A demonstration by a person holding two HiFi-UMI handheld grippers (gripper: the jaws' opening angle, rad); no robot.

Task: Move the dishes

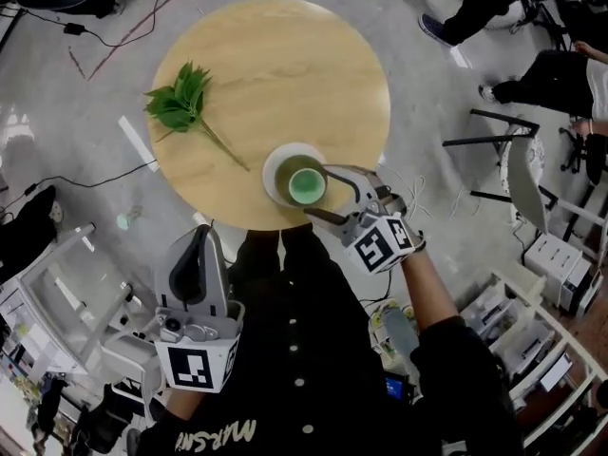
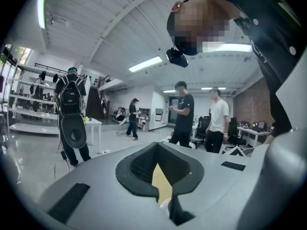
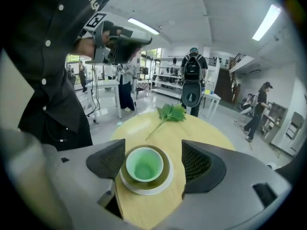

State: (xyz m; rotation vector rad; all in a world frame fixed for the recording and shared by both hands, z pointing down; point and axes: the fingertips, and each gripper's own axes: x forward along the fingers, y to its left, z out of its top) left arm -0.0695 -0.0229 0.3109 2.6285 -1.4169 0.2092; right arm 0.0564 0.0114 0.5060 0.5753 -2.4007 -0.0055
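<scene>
Tabletop (image 1: 275, 74) edge at 6 o'clock hidden under person's torso (image 1: 304, 350); saucer (image 1: 274, 164) rim at 3 o'clock hidden behind right claw (image 1: 318, 191).

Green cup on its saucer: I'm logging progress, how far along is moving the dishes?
Nothing looks moved yet: the green cup sits on its saucer near the table edge. In hand: the right gripper is open, its jaws either side of the cup, not gripping. Still to do: gripping, lifting and carrying them. The left gripper is shut and empty.
</scene>
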